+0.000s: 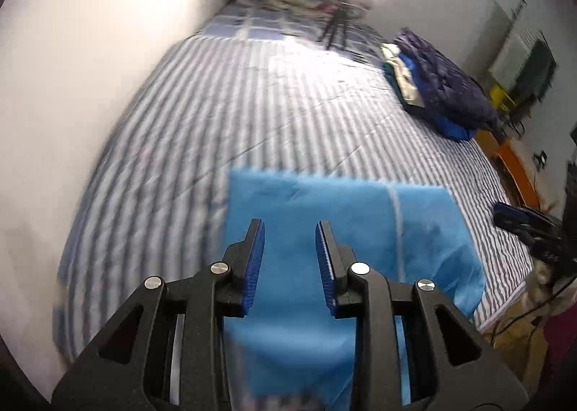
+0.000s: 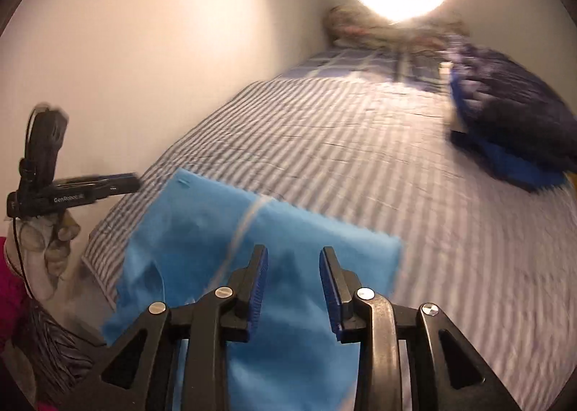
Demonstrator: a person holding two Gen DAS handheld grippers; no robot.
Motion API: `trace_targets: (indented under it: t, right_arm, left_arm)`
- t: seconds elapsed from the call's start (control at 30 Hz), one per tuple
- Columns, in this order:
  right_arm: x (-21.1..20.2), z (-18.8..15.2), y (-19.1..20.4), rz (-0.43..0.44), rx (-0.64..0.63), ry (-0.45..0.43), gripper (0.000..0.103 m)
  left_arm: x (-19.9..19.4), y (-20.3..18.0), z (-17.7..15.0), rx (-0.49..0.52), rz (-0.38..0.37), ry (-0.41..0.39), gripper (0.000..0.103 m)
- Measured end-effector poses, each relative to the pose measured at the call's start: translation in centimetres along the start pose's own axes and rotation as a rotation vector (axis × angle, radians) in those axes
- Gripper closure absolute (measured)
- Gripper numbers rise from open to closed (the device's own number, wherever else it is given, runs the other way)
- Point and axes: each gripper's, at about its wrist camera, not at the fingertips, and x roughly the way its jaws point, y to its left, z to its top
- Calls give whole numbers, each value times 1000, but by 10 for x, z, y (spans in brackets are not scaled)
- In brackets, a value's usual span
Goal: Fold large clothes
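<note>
Striped bed sprawls wide, plenty of bare room beyond the blue garment, which lies at its near edge, partly folded. Looks light, soft, floppy; I'd pinch its far corners. Dark clothes pile sits well beyond it. My left gripper and right gripper hover above it, jaws apart, empty.

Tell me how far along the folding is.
Done: the light blue garment lies in a flat rectangle at the striped bed's near edge, a folded pile behind it. In hand: nothing; left gripper and right gripper hover open. Left: unclear, possibly another fold.
</note>
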Motion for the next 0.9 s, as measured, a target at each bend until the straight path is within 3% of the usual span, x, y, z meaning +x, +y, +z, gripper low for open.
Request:
trace_targets:
  t: [0.1, 0.23, 0.4, 0.47, 0.57, 0.67, 0.77, 0.9]
  right_arm:
    - [45, 20, 10, 80, 9, 58, 81]
    - [87, 27, 19, 75, -23, 107, 82]
    - [128, 5, 9, 50, -6, 201, 90]
    - [138, -1, 1, 71, 44, 203, 92]
    - [132, 1, -6, 90, 82, 200, 92]
    - [95, -3, -15, 114, 153, 144, 85]
    - [53, -25, -29, 91, 211, 106, 78]
    - [40, -69, -47, 58, 303, 167, 81]
  left_arm:
    - [39, -22, 27, 75, -13, 45, 75]
    - [89, -42, 29, 159, 8, 110, 75]
    - [131, -22, 11, 105, 67, 182, 75]
    - [137, -13, 5, 81, 31, 182, 75]
    - [136, -11, 3, 87, 23, 179, 75]
    - [122, -5, 5, 45, 36, 183, 75]
    - [94, 7, 0, 22, 58, 165, 75]
    - [86, 30, -9, -55, 16, 223, 75]
